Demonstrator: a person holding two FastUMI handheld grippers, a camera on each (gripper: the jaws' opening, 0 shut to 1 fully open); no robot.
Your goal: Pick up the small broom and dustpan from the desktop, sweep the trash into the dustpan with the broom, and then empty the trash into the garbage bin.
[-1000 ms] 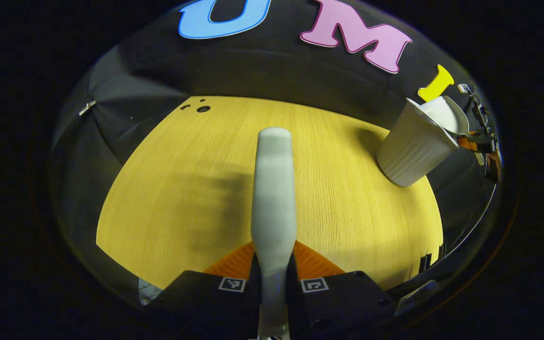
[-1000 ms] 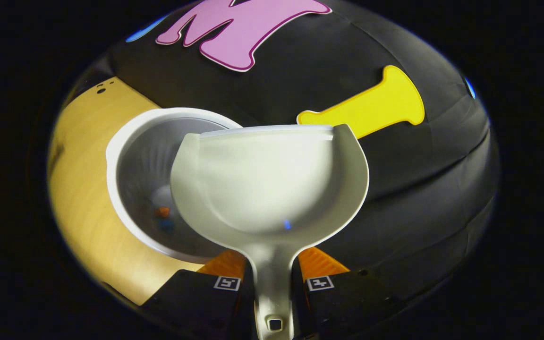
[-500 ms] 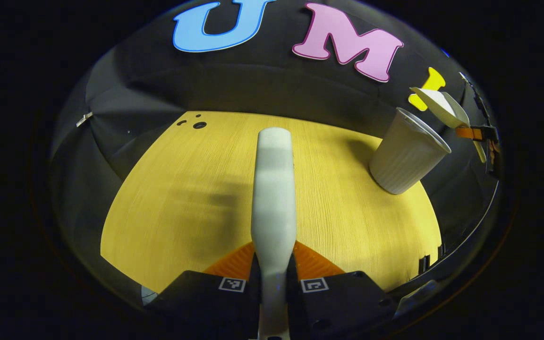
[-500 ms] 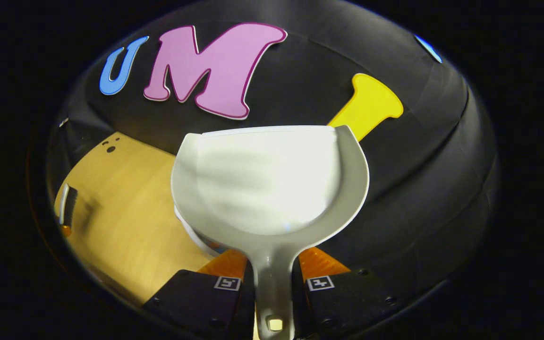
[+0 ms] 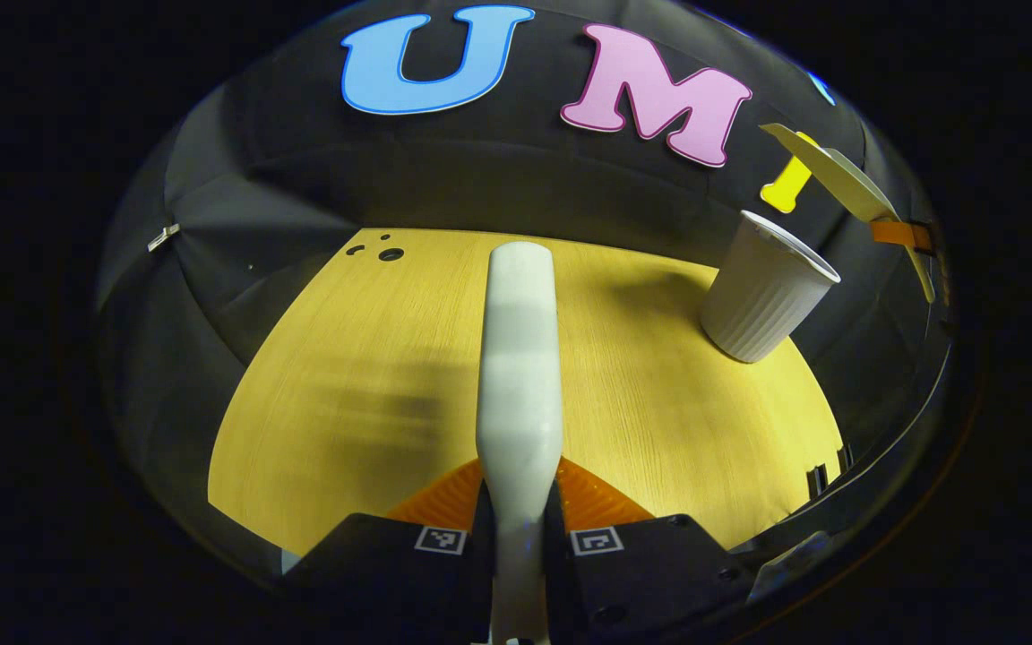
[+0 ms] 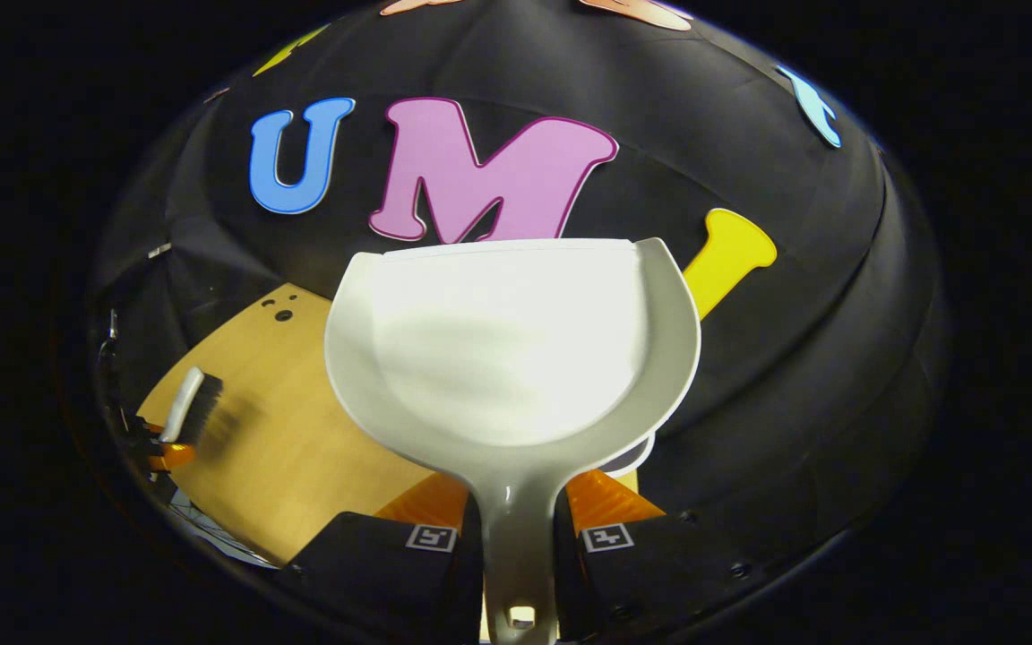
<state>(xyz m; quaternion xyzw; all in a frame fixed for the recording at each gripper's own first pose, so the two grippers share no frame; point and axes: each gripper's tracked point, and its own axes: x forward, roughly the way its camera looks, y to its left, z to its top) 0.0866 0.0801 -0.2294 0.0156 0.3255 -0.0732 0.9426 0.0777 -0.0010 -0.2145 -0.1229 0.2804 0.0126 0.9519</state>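
Observation:
My left gripper is shut on the pale handle of the small broom, which points away over the yellow desktop. The white ribbed garbage bin stands at the desk's far right. Above and right of it the dustpan hangs edge-on in the other gripper. In the right gripper view my right gripper is shut on the handle of the white dustpan, whose scoop looks bare inside. The bin's rim peeks out below the scoop. The broom with dark bristles shows far left over the desktop.
Small dark holes mark the desk's far left corner. The black booth wall rises behind the desk. A dark frame edge runs along the desk's right side.
The dustpan has lifted up and away from the bin's mouth, which has dropped out of sight beneath the scoop. The broom has stayed nearly still over the desk.

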